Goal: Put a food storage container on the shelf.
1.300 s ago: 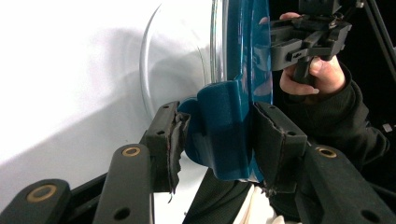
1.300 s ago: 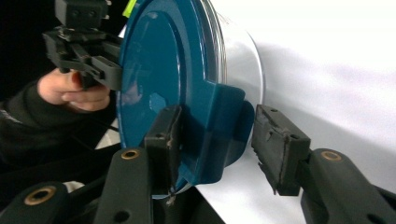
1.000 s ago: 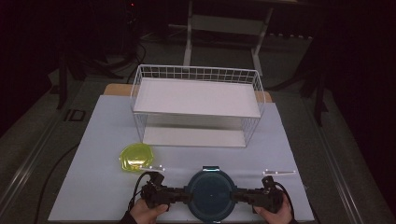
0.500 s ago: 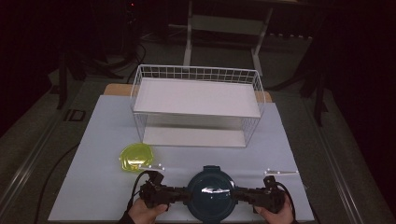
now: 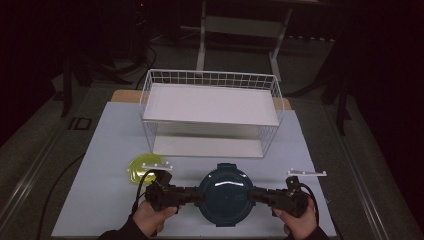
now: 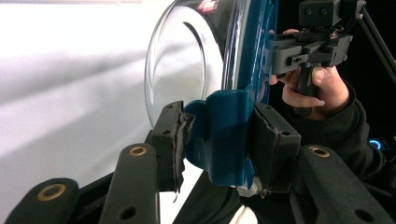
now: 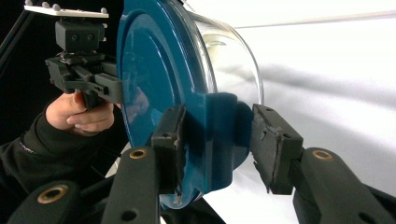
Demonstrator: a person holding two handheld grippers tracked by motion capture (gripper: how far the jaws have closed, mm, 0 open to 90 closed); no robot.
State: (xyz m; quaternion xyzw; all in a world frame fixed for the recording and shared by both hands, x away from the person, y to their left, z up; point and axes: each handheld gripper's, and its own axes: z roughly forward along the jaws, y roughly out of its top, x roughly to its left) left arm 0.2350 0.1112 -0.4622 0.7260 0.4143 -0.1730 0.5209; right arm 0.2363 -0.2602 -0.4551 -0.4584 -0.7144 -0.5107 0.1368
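A lidded glass container is grasped from both sides – its blue latches are clamped by the left gripper and the right gripper.

Setting: a darkened recording lab or test room is indicated.
Work surface: a white table is lit.
Behind wire shelf rack: metal stand legs are seen on dark floor.
Left of rack: cables are trailed.

Left tool and right tool point inward, jaws seemingly clamped, hands low.
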